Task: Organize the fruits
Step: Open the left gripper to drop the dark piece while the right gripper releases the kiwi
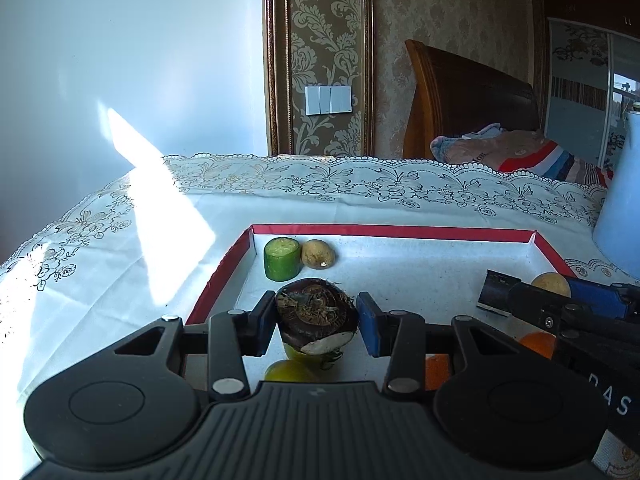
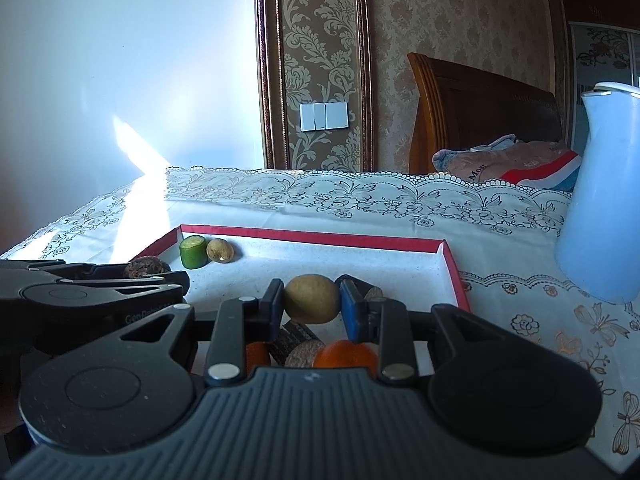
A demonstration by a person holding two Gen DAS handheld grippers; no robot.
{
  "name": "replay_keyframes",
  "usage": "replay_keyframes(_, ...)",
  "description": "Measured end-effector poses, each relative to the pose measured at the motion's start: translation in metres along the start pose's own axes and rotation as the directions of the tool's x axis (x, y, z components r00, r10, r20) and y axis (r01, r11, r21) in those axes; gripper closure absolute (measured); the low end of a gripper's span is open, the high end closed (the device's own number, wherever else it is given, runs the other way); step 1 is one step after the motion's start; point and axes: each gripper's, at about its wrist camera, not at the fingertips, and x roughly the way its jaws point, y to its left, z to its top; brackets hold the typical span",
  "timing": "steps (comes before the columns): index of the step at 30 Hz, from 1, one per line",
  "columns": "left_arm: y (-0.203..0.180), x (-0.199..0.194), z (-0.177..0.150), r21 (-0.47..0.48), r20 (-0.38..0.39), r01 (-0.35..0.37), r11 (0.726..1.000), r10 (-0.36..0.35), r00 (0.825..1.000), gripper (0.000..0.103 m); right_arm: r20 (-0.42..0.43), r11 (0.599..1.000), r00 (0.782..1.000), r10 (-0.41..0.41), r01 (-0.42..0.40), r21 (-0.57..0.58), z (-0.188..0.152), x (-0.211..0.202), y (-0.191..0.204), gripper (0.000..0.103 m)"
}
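Note:
My left gripper (image 1: 318, 322) is shut on a dark brown, rough fruit (image 1: 316, 314) and holds it above the red-rimmed tray (image 1: 384, 231). My right gripper (image 2: 313, 304) is shut on a yellow-brown round fruit (image 2: 312, 298) over the tray's (image 2: 320, 236) right part. A green cut chunk (image 1: 281, 258) and a tan fruit (image 1: 317, 254) sit in the tray's far left corner. Yellow-green fruits (image 1: 288, 370) lie under the left gripper. An orange (image 2: 346, 354) and brown pieces (image 2: 298, 340) lie under the right gripper.
The tray sits on a lace tablecloth (image 2: 400, 200). A pale blue jug (image 2: 604, 200) stands right of the tray. A wooden headboard (image 1: 472, 96) and bedding lie beyond the table. The right gripper shows at the right of the left wrist view (image 1: 560, 304).

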Motion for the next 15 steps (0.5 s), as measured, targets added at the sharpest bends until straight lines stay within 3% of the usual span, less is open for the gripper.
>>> replay_keyframes(6,0.000,0.020,0.002,-0.008,-0.044,0.019,1.000,-0.019,0.999,0.061,-0.025,1.000,1.000,-0.004,0.004,0.003,0.003,0.019,0.000,0.074)
replay_keyframes(15,0.000,0.029,0.002,-0.004,-0.048,0.008,1.000,-0.008,0.999,0.061,-0.047,1.000,0.999,-0.006,0.004,-0.022,0.000,0.037,0.008,0.074)
